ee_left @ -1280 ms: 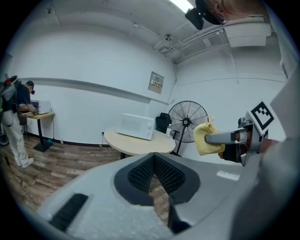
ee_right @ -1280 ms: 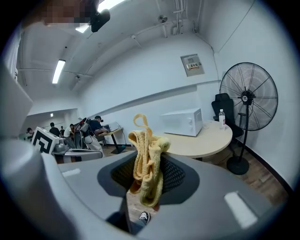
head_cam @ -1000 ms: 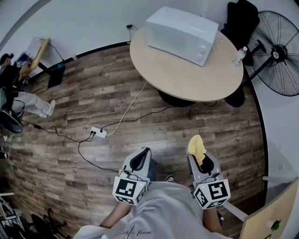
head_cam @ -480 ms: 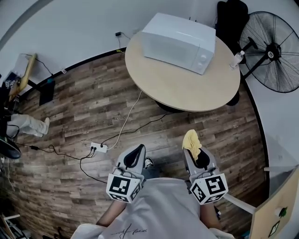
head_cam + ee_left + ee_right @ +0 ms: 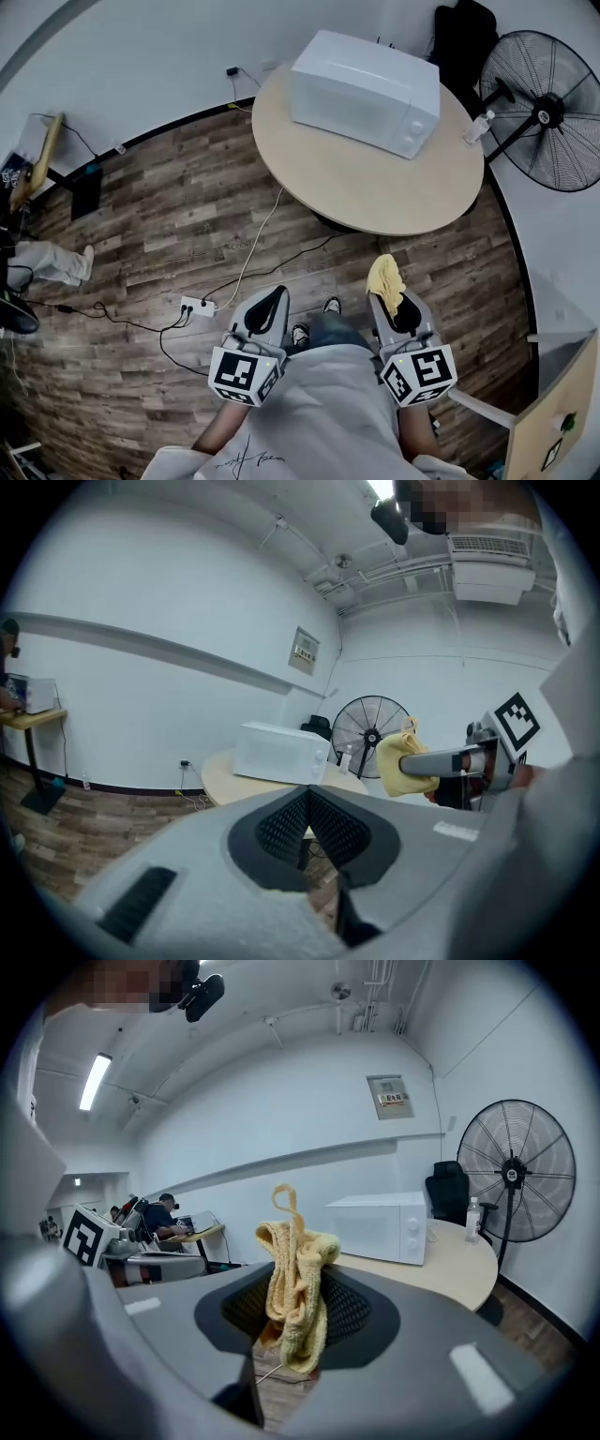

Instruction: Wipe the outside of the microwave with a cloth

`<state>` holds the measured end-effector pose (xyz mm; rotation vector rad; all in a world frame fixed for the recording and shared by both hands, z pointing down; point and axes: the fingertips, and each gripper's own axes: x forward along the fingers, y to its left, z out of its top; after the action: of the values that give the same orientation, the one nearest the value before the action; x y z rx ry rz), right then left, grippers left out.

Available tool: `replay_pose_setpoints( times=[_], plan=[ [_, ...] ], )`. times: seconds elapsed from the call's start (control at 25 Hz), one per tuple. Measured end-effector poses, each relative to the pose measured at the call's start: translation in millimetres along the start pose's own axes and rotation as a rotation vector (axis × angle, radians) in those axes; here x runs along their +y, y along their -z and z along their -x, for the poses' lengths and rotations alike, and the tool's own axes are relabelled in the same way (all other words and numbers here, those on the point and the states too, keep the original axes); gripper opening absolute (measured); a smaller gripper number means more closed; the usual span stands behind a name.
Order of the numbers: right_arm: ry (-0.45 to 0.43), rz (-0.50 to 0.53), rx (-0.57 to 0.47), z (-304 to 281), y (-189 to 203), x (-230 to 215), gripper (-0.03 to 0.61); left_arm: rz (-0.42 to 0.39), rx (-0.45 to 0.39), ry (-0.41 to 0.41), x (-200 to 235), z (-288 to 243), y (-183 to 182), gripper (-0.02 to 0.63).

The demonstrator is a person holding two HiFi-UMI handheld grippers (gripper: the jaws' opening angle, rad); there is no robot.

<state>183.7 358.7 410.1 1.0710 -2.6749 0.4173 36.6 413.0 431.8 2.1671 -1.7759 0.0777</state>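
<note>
A white microwave (image 5: 366, 92) stands on a round beige table (image 5: 375, 178) ahead of me; it also shows in the left gripper view (image 5: 279, 754) and in the right gripper view (image 5: 382, 1227). My right gripper (image 5: 387, 289) is shut on a yellow knitted cloth (image 5: 295, 1283), which sticks up from between the jaws (image 5: 386, 284). My left gripper (image 5: 272, 305) is shut with nothing in it. Both grippers hang low in front of me over the wood floor, well short of the table.
A large black standing fan (image 5: 548, 112) stands right of the table, with a water bottle (image 5: 476, 127) at the table's edge. A white power strip (image 5: 197, 306) and cables lie on the floor at left. A seated person (image 5: 42, 258) is at far left.
The view has shifted toward the table a little; microwave and table sit slightly nearer. Both grippers keep the same pose, the cloth still held in the right one.
</note>
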Motion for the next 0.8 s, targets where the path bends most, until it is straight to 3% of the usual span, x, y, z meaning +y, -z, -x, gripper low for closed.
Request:
replay_pose_setpoints(
  times=[0.4, 0.8],
  plan=[
    [0.011, -0.012, -0.061, -65, -31, -29, 0.138, -0.031, -0.004, 0.021, 29, -57, -22, 0.000],
    [0.048, -0.018, -0.083, -166, -73, -86, 0.140, -0.112, -0.003, 0.112, 80, -169, -77, 0.000]
  ],
)
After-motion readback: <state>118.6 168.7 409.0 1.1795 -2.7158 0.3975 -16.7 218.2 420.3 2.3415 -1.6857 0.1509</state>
